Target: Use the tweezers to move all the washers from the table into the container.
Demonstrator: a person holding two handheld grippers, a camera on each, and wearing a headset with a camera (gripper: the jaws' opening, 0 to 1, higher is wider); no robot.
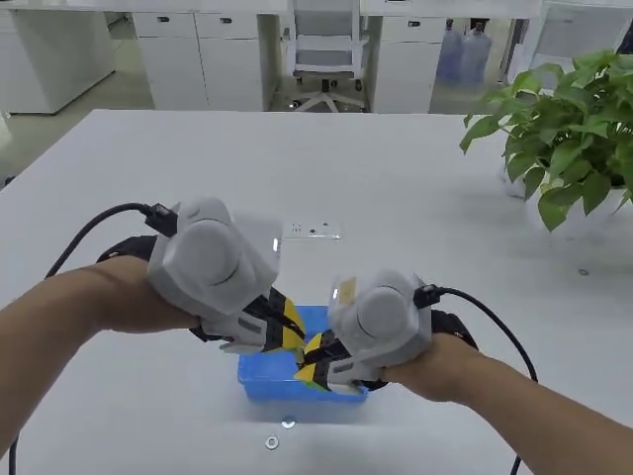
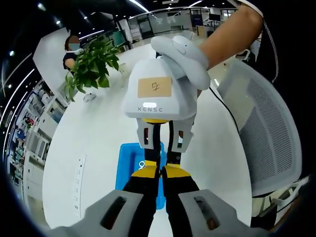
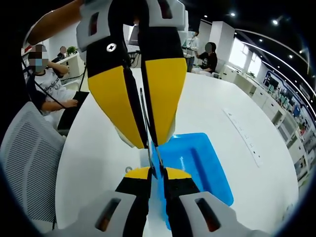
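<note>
Washers [image 1: 272,442], two, on worktop [image 1: 415,188] at near edge, just in front of blue container [image 1: 259,381]. Left gripper [image 1: 290,332] jaws clamped on tweezers [image 3: 150,148] above container. Right gripper [image 1: 316,364] jaws pinch same tweezers from opposite side. Potted plant [image 1: 564,139] far right.

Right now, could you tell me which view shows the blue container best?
The right gripper view: the blue container shows its open inside and most of its rim. In the head view the left gripper and right gripper cover all but its front; the left gripper view shows a strip behind the fingers.
</note>
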